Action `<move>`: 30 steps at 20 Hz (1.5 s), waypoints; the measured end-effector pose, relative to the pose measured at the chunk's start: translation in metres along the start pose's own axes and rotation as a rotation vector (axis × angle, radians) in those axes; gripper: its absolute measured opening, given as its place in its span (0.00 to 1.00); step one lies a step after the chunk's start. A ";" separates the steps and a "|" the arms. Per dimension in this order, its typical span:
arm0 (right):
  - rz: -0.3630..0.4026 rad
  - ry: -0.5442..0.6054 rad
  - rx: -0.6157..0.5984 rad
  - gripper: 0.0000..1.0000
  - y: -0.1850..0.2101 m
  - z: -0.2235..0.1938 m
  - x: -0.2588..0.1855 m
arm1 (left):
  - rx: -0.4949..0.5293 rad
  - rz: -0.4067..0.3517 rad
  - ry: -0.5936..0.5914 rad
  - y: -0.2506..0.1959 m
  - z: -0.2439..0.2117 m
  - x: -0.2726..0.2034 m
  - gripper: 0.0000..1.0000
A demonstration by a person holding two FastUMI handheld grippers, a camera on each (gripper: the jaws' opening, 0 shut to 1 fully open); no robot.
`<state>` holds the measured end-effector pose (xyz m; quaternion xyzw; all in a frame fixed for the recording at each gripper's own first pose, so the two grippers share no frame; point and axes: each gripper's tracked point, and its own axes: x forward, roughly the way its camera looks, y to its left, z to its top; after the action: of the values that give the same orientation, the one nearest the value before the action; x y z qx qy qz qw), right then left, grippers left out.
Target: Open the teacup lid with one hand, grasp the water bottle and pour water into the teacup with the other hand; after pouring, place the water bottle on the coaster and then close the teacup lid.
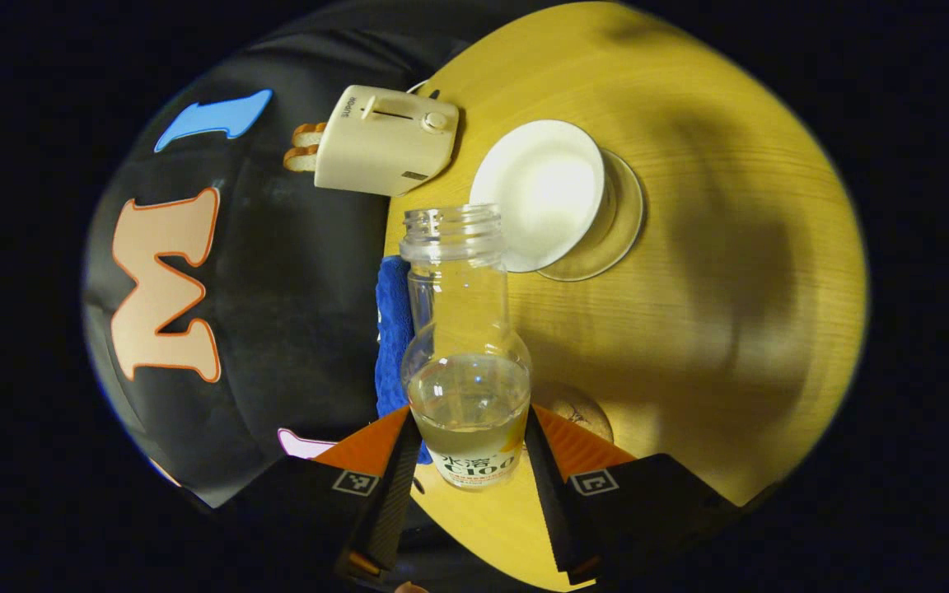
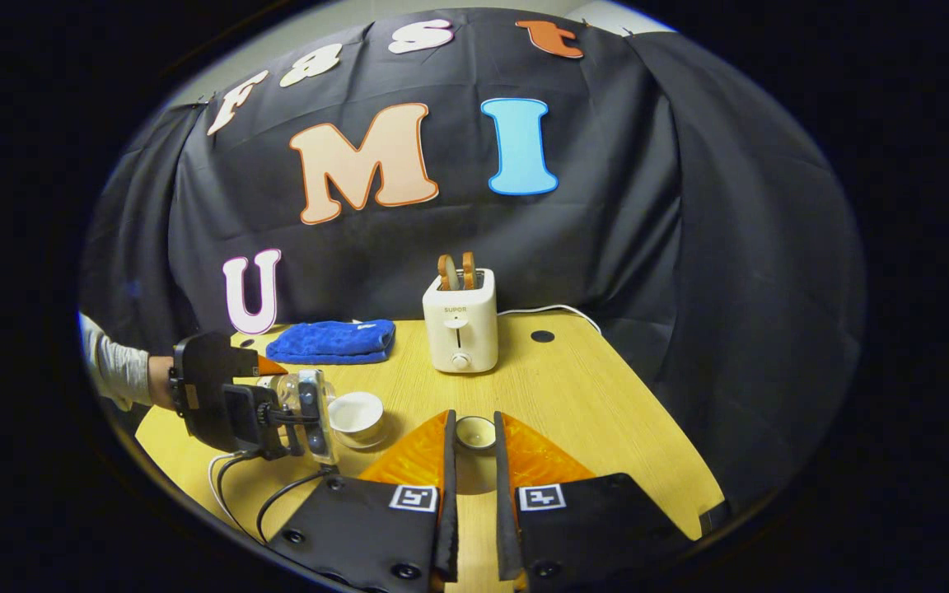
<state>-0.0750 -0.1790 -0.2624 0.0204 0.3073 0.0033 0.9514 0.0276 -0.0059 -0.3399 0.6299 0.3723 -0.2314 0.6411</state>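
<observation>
We see our left claw (image 1: 470, 461) pinching the clear, ribbed-neck plastic water bottle (image 1: 465, 346) tipped toward the open white ceramic teacup (image 1: 542, 193) on the yellow wooden bench (image 1: 705, 272), broad bare wood beyond, while our right claw (image 2: 474, 469) nips the small round lid (image 2: 475, 431).

Dim booth; bright glare inside white round teacup (image 1: 542, 191); broad soft shadows cross yellow wooden table (image 1: 713, 272); fisheye bends edges.
</observation>
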 end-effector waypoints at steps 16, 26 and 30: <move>0.059 0.015 -0.033 0.22 0.003 -0.015 0.003 | 0.308 -0.024 0.182 0.020 -0.009 -0.009 0.69; 0.071 0.028 -0.015 0.22 0.000 -0.028 0.003 | 0.450 -0.012 0.270 0.035 -0.009 -0.022 0.69; 0.078 0.026 -0.007 0.22 0.002 -0.030 0.004 | 0.471 -0.003 0.288 0.042 -0.008 -0.027 0.69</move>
<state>-0.0892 -0.1759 -0.2891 0.0290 0.3186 0.0417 0.9465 0.0418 0.0010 -0.2915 0.7876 0.3964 -0.2206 0.4169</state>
